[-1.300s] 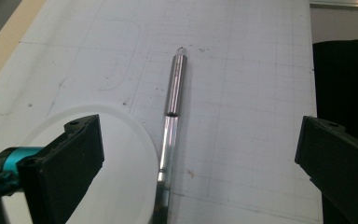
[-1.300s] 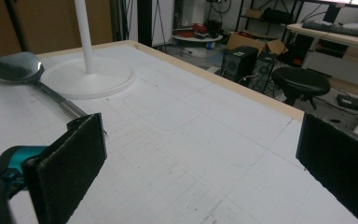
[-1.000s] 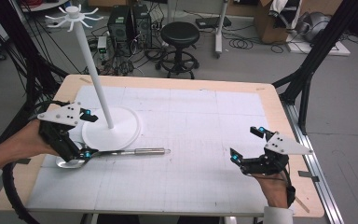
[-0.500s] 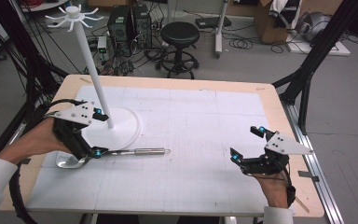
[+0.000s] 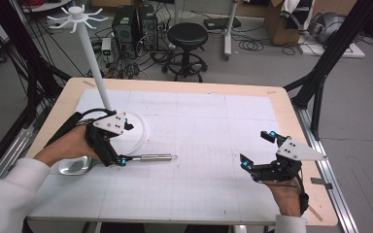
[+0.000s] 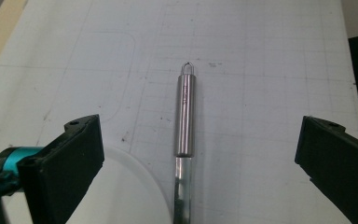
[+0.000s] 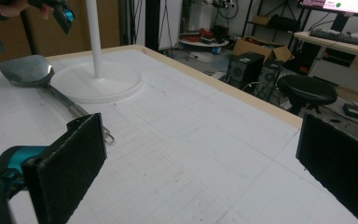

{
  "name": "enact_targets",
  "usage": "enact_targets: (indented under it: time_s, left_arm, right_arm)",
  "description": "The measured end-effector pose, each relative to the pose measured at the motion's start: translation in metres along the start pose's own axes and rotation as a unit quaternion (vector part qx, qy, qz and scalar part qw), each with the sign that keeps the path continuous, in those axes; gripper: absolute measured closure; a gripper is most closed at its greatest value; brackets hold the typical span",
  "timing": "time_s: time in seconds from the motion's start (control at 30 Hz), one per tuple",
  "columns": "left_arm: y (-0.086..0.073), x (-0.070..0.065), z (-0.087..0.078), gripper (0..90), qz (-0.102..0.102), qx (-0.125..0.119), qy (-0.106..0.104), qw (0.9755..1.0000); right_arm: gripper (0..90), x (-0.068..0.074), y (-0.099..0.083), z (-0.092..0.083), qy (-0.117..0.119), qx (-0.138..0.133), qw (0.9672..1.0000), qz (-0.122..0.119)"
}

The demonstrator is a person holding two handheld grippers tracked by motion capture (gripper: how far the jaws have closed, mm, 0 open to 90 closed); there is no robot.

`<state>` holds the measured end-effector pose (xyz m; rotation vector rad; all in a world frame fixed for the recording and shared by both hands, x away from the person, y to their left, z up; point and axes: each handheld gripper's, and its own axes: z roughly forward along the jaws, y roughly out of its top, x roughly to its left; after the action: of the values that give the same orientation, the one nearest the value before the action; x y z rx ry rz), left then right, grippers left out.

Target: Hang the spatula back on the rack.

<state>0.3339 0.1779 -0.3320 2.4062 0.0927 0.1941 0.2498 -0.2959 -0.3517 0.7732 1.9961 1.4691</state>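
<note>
Two black two-jaw grippers, both spread wide, nothing pinched. Left gripper low over the shiny steel ladle with cylindrical handle, jaws either side of the shaft, not touching. Ladle flat on white gridded table mat, bowl at 9 o'clock, handle tip at 3, just beside the white round-based rack pole. Right gripper well apart at 4 o'clock, hovering.
</note>
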Motion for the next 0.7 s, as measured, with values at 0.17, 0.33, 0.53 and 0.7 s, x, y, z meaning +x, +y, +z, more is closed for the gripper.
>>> enact_targets:
  time_s: [0.17,0.33,0.53,0.7]
  left_arm:
    - [-0.001,0.003,0.019,1.7,0.01,0.015,-0.009,0.9998]
    - [-0.003,0.006,0.039,1.7,0.008,0.025,-0.015,0.9995]
    - [-0.005,0.007,0.054,1.7,0.011,0.041,-0.024,0.9988]
    - [-0.006,0.01,0.067,1.7,0.003,0.06,-0.025,0.9979]
  right_arm:
    - [0.8,0.001,0.001,0.0,0.006,-0.001,1.0,-0.001]
    - [0.8,0.001,0.003,0.0,0.008,-0.003,1.0,-0.004]
    - [0.8,0.002,0.005,-0.001,0.014,-0.007,0.9999,-0.006]
    - [0.8,0.003,0.006,-0.002,0.013,-0.007,0.9999,-0.005]
